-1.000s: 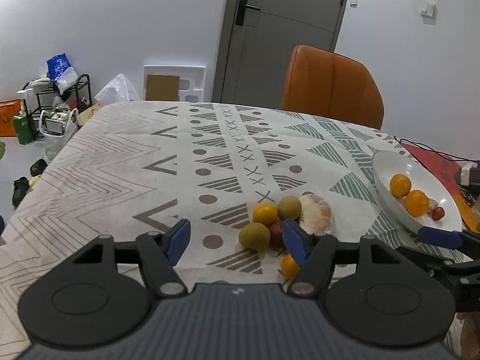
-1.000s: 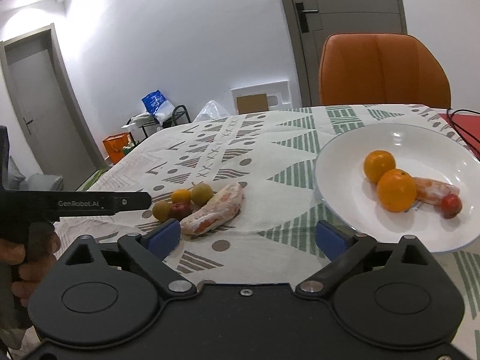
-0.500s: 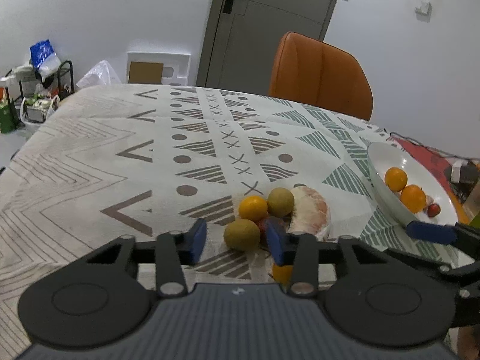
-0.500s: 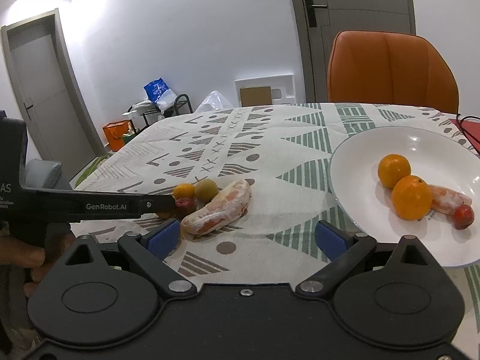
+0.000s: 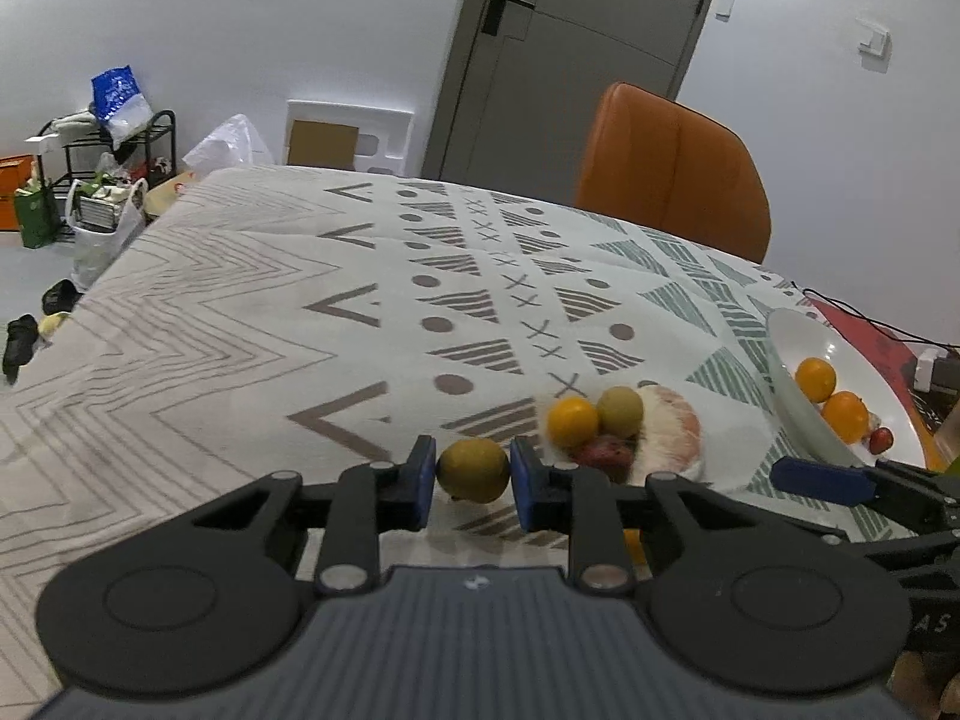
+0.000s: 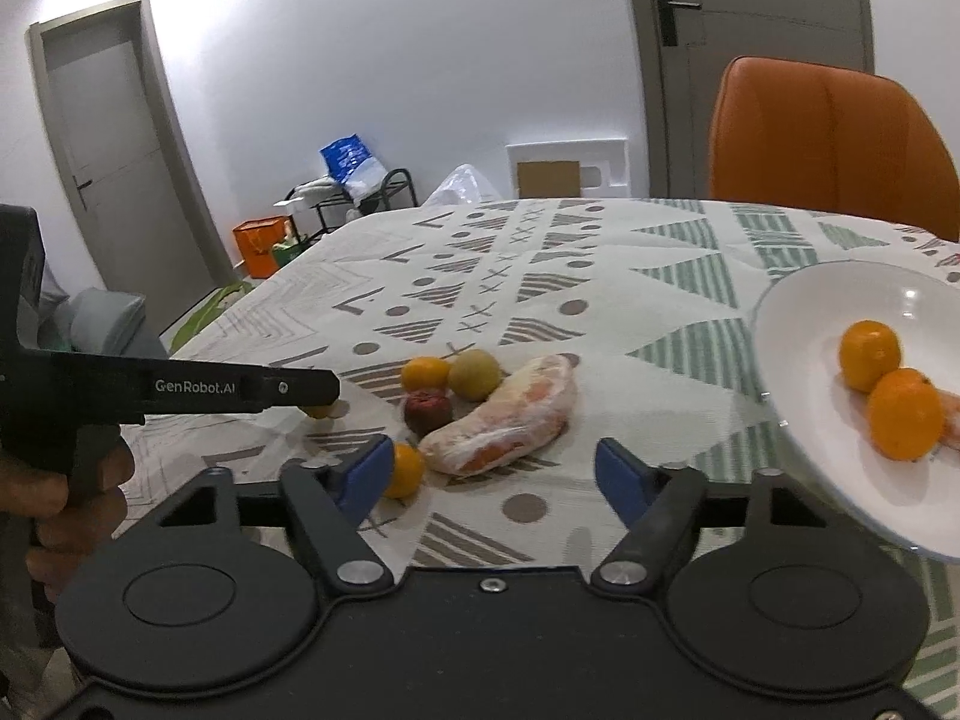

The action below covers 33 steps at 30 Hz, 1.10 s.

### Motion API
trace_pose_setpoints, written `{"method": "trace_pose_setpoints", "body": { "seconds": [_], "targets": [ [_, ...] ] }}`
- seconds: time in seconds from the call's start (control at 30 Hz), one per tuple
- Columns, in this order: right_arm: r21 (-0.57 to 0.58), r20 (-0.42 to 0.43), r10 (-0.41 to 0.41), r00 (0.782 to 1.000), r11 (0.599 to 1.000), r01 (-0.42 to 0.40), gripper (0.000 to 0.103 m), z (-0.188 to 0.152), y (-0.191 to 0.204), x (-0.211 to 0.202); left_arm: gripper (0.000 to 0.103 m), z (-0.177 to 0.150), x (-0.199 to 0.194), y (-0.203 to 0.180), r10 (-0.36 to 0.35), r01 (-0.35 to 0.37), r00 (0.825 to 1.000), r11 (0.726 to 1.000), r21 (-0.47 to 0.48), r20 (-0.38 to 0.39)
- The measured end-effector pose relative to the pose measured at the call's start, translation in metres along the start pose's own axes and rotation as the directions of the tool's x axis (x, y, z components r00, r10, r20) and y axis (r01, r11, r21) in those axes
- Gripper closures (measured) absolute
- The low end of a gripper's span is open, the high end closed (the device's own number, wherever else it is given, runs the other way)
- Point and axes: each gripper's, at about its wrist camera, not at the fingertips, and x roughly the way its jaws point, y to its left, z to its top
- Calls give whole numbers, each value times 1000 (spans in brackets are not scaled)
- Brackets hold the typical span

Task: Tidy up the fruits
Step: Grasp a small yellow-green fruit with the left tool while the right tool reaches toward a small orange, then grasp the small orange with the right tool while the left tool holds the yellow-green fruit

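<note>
My left gripper [image 5: 473, 474] has its two blue-padded fingers closed against either side of a round yellow-green fruit [image 5: 473, 469], which sits low over the cream tablecloth with grey and green geometric print [image 5: 240, 324]. Just beyond and to the right of those fingers lies the rest of the loose pile: a small bright orange citrus [image 5: 572, 420], a second yellow-green round fruit [image 5: 620, 411] touching it, a dark red fruit [image 5: 606, 453] tucked beneath them, and a plastic-wrapped pink and white peeled fruit segment [image 5: 669, 433] pressed against their right side. Another small orange citrus [image 6: 402, 470] rests just beside the left finger of my right gripper [image 6: 498, 475], whose blue-padded fingers are spread wide with nothing between them; the wrapped segment lies just ahead of them. To the left of my right gripper, a hand [image 6: 57, 498] grips the black handle of the left tool. Further to the right, well apart from the pile, stands a wide white ceramic bowl [image 6: 798, 324] holding two oranges [image 6: 887, 383] that touch each other, with a small red fruit [image 5: 881, 439] and something pale and wrapped beside them. At the far edge of the table stands an orange padded chair [image 5: 672, 168], and behind it a grey door [image 5: 576, 42] in a white wall.
</note>
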Motion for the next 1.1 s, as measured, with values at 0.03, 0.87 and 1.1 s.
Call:
{"method": "trace_pose_setpoints", "body": {
  "seconds": [0.03, 0.87, 1.1],
  "targets": [
    [-5, -3, 8, 1000, 1000, -8, 38, 0, 3, 1, 78, 0, -2, 2, 4, -4, 1000, 1000, -2, 1],
    [-45, -24, 73, 997, 996, -74, 82, 5, 24, 10, 78, 4, -29, 14, 23, -22, 998, 999, -28, 53],
    [3, 24, -7, 1000, 1000, 6, 82, 7, 3, -14, 78, 6, -27, -5, -32, 32, 998, 999, -2, 56]
  ]
}}
